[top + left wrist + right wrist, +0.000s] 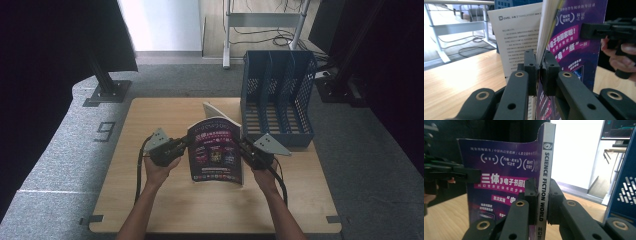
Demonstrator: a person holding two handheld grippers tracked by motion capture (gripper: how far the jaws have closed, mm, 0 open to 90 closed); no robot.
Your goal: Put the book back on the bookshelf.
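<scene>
A purple-covered magazine [216, 150] is held upright above the middle of the wooden table [150, 200], a little toward its far edge, with a gripper on each side. The left gripper [186, 143] pinches the magazine's open page edge — in the left gripper view its two black jaws press on the fanned white pages [546, 30], with a loose printed page [519, 37] splayed off to the left. The right gripper [242, 145] clamps the spine side; in the right gripper view its jaws sit pressed on either side of the white spine [546, 177] (lettered "SCIENCE FICTION WORLD"), the purple cover with Chinese text spreading away to the left.

Each gripper is carried in one of the person's hands, the forearms coming in from the table's near edge — the left hand [159, 170] below its gripper, the right hand [264, 177] likewise.

A blue perforated file rack [277, 95] with several upright slots stands at the table's far right corner, just beyond and to the right of the magazine, not touching it.
</scene>
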